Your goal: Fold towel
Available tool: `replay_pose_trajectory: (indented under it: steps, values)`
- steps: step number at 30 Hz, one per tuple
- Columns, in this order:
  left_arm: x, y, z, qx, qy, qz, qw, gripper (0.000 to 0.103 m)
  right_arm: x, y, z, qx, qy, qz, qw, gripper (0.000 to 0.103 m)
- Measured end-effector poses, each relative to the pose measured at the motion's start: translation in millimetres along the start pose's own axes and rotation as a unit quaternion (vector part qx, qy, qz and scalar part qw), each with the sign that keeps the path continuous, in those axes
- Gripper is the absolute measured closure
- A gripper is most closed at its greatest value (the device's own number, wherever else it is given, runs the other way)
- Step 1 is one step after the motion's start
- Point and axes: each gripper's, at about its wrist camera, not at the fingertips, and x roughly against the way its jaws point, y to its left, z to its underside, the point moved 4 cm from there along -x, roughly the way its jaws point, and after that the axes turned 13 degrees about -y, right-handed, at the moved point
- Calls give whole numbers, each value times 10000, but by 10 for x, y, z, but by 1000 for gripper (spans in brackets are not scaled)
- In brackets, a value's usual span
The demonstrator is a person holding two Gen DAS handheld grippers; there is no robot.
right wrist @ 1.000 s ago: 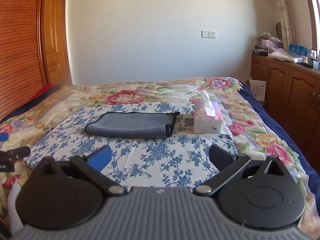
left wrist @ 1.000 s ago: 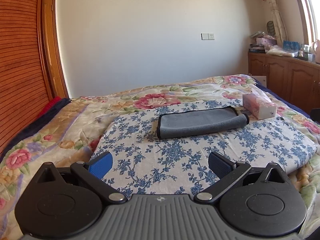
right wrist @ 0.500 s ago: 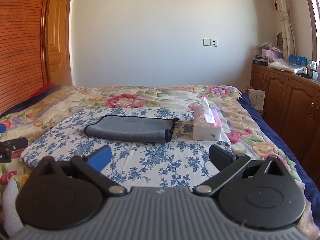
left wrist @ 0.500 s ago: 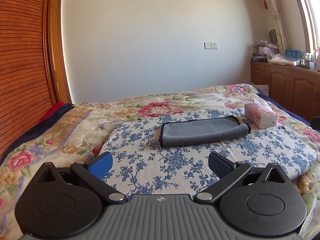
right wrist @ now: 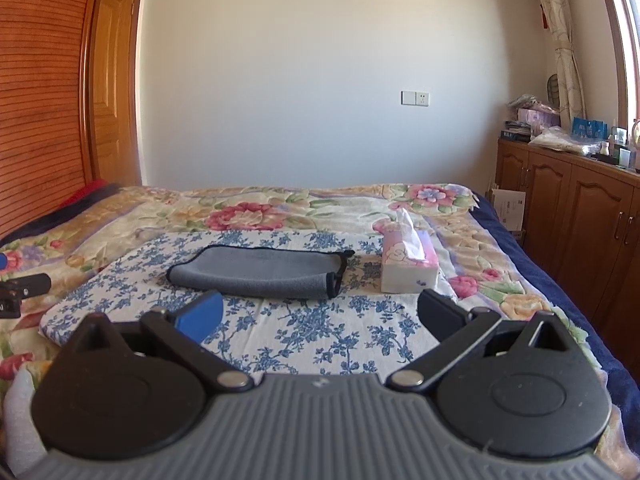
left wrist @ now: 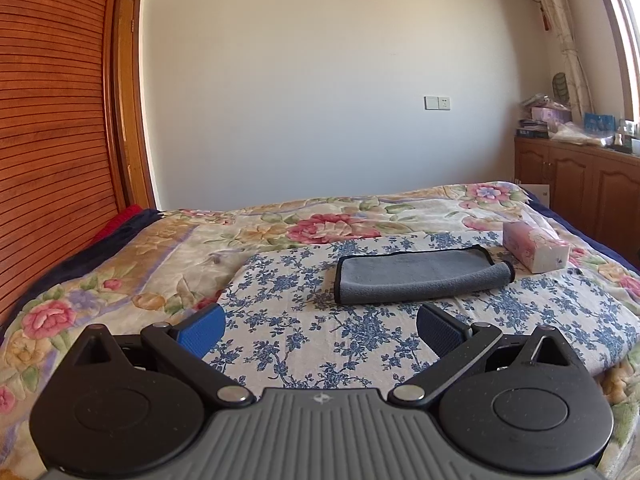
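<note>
A grey towel with a dark hem [left wrist: 420, 276] lies folded into a long strip on a blue-flowered cloth [left wrist: 304, 320] on the bed. It also shows in the right wrist view [right wrist: 260, 272]. My left gripper [left wrist: 320, 330] is open and empty, held back from the towel, near the cloth's front edge. My right gripper [right wrist: 318, 314] is open and empty, also short of the towel. A tip of the left gripper [right wrist: 24, 288] shows at the left edge of the right wrist view.
A pink tissue box [right wrist: 406, 266] stands right of the towel; it also shows in the left wrist view [left wrist: 534, 250]. A floral quilt [left wrist: 120, 280] covers the bed. Wooden cabinets [right wrist: 568, 216] line the right wall, a slatted wardrobe [left wrist: 48, 140] the left.
Both grippers have drawn back and tilted upward, so the towel sits lower and smaller in both views. The towel and tissue box have not moved. Both grippers stay open.
</note>
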Motion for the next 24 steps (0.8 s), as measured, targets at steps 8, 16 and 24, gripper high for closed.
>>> replay_pose_trajectory:
  steps: [8,16,24]
  values:
    - [0,22,-1,27,-13,-13,10000,0,-14,-11,5,-23,2,12,10000,0]
    - [3,19,-1,16,-18,-20,10000,0,-14,-13,5,-24,-3,13,10000,0]
    - [1,36,-2,13,-8,-16,10000,0,-7,-22,9,-40,-13,28,10000,0]
